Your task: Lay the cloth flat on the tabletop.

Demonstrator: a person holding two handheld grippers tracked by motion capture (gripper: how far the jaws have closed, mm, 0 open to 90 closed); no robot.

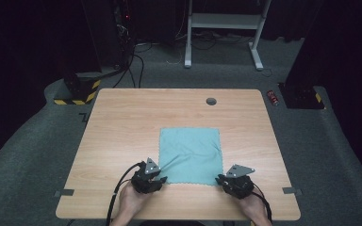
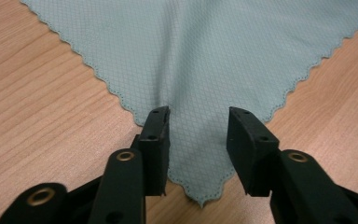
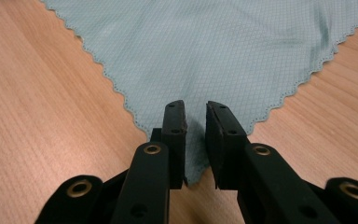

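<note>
I held the left gripper (image 2: pixel 198 122) over one near corner of the cloth (image 1: pixel 190 153), its jaws standing wide with the corner lying flat between them, unpinched. The right gripper (image 3: pixel 196 112) sat at the other near corner, jaws narrow around the tip; whether they pinched it I could not tell.

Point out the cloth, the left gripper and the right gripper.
cloth (image 1: pixel 191 150): high view, middle of the teal fabric.
left gripper (image 2: pixel 198 133): left gripper view, gap between its jaw tips, over the cloth's corner.
right gripper (image 3: pixel 196 122): right gripper view, narrow gap between its jaw tips, at the other near corner.
</note>
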